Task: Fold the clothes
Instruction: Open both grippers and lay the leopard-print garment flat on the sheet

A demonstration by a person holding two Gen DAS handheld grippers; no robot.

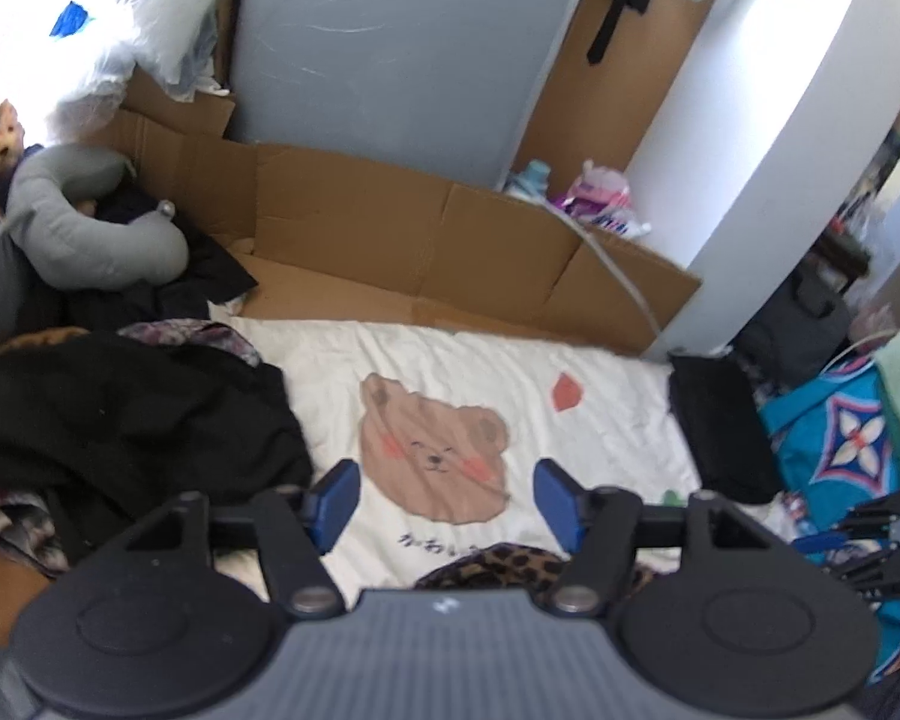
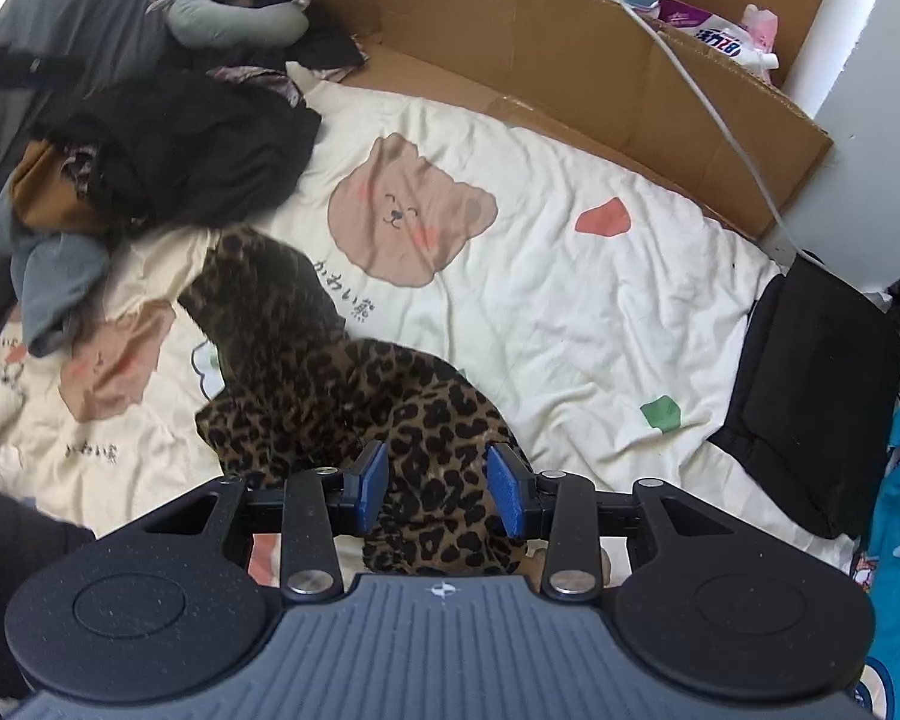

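Observation:
A crumpled leopard-print garment (image 2: pixel 330 384) lies on the white bear-print blanket (image 2: pixel 570 300). My right gripper (image 2: pixel 438 480) hovers over its near end with the blue pads apart; the cloth shows between them, but they do not press on it. My left gripper (image 1: pixel 447 498) stands open over the blanket (image 1: pixel 600 408), with nothing between its fingers, and the leopard garment's edge (image 1: pixel 510 564) lies just below it. In the left wrist view the right gripper (image 1: pixel 882 534) shows at the right edge. A folded black garment (image 2: pixel 810 408) rests at the blanket's right side.
A heap of dark clothes (image 1: pixel 120 420) covers the blanket's left side, with a grey neck pillow (image 1: pixel 84 228) behind it. Flattened cardboard (image 1: pixel 390 222) lines the far edge, crossed by a white cable (image 2: pixel 720 102). A blue patterned bag (image 1: pixel 840 432) sits at the right.

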